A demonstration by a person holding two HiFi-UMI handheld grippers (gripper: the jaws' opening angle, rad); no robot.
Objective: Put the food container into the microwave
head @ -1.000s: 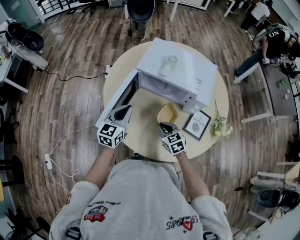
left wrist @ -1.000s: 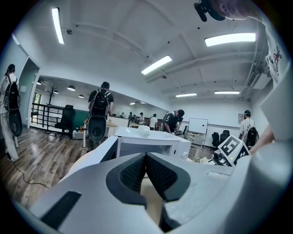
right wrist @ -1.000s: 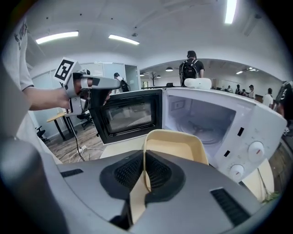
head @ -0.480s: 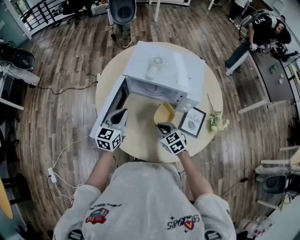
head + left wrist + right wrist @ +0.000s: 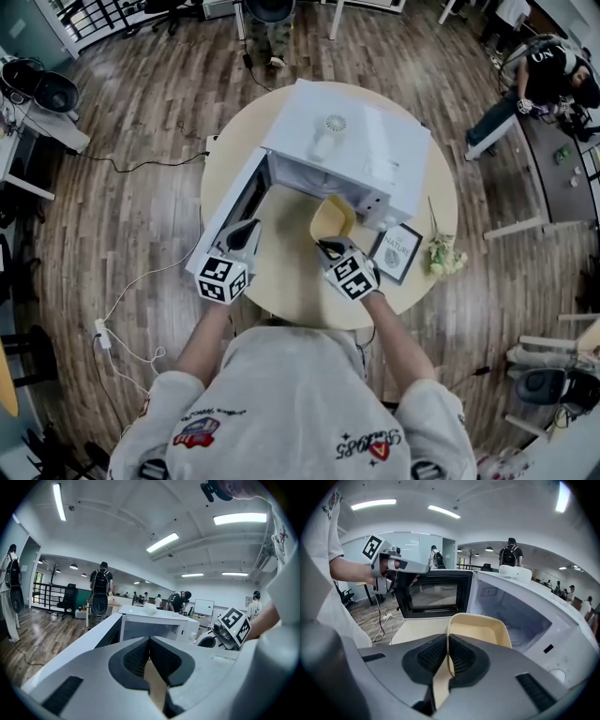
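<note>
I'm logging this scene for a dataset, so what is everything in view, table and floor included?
table: one, pale wood, round, mid-floor
microwave: one, white, on the table's far half
microwave door: one, dark window, swung open to the left
small object: one, white, on top of the microwave
food container: one, cream, before the microwave's opening
picture frame: one, dark, on the table right of the container
flowers: one bunch, pale, table's right edge
cable: one, white, floor at left
other people: several, dark clothes, background
left gripper: grey, shut, empty, beside the door
right gripper: grey, shut on the container's near rim
</note>
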